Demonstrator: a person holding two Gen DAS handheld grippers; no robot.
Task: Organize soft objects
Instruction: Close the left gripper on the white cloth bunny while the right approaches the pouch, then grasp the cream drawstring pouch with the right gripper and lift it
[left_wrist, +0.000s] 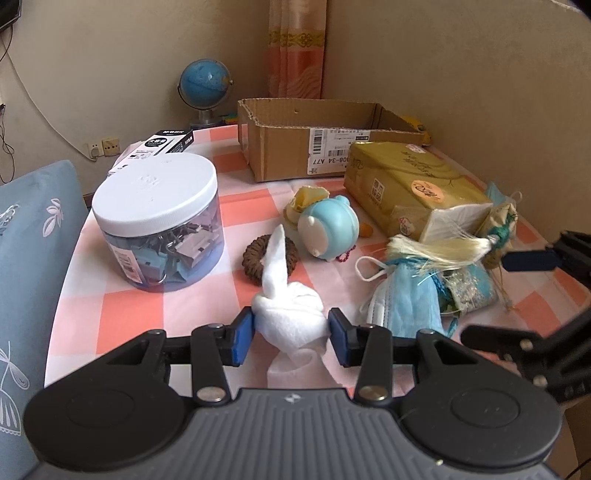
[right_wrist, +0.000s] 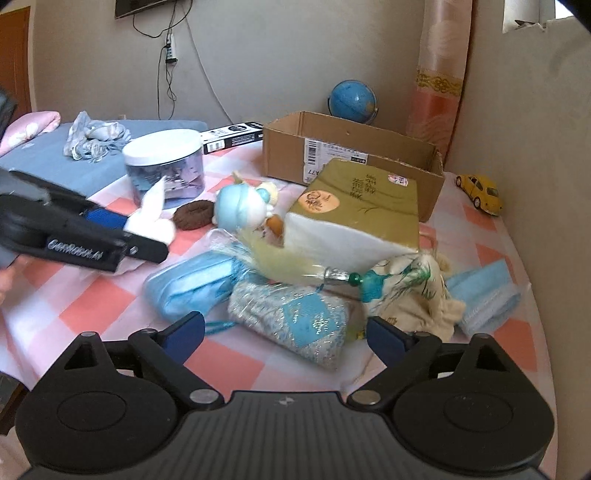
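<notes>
Pick-up step in hand: left gripper (left_wrist: 291, 334) was clamped on the knotted white cloth (left_wrist: 286, 317) at lower centre of its view, right gripper (right_wrist: 286, 332) gaped wide and empty; next move likely a lift toward the cardboard box (left_wrist: 295, 147) at upper centre.

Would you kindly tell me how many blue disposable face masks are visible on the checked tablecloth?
2: one crumpled blue disposable face mask left of the glittery pouch, another by the table's right edge; others may be hidden.
</notes>
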